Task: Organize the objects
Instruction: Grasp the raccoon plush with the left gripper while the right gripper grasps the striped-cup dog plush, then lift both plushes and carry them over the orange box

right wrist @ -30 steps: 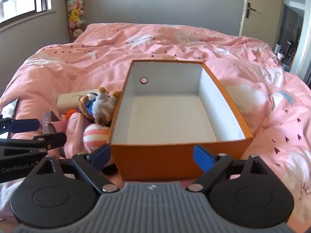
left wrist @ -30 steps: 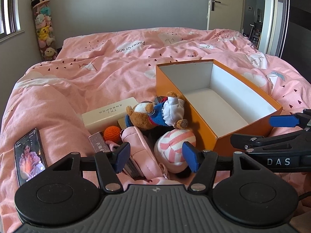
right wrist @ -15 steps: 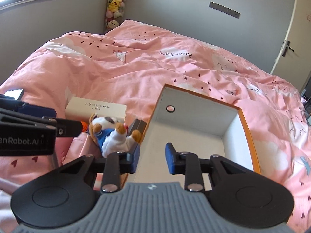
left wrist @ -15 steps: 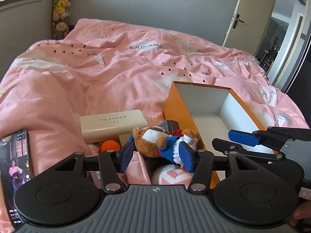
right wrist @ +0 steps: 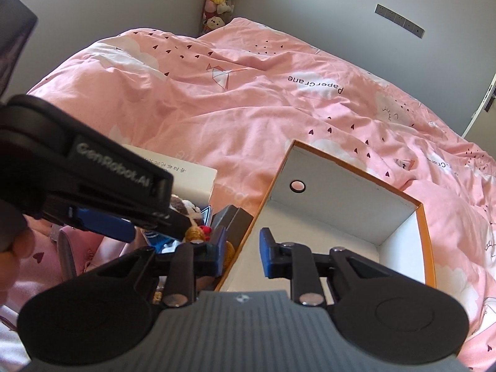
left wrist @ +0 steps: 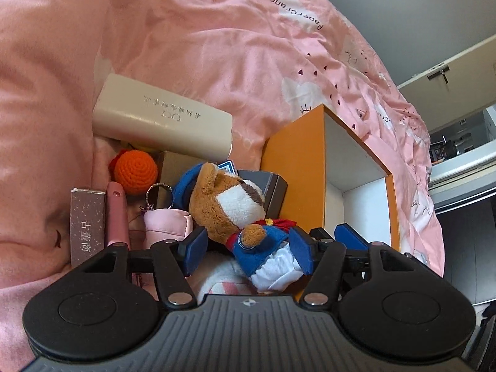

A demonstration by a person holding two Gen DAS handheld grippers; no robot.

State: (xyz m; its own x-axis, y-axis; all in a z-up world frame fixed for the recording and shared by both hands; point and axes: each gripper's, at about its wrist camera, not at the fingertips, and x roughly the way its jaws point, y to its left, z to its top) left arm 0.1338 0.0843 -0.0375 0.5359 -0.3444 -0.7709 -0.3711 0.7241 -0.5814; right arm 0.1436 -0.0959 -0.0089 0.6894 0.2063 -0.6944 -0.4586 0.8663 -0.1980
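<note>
The left hand-held gripper (left wrist: 246, 252) stands wide around the teddy bear (left wrist: 245, 214), its pads not clearly pressing it. The bear lies on the pink bed (left wrist: 217, 46), just left of the orange box (left wrist: 297, 173). The right hand-held gripper (right wrist: 241, 255) has just been closing, its narrow jaws straddling the box's left wall.

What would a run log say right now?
left gripper: jaws just opened, astride plush bear | right gripper: jaws just closing, astride orange box wall

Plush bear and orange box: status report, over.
Left gripper open astride plush bear, not clamped. Right gripper jaws just closing, orange box wall between, gap showing. Grey carton sits between bear and box.
</note>
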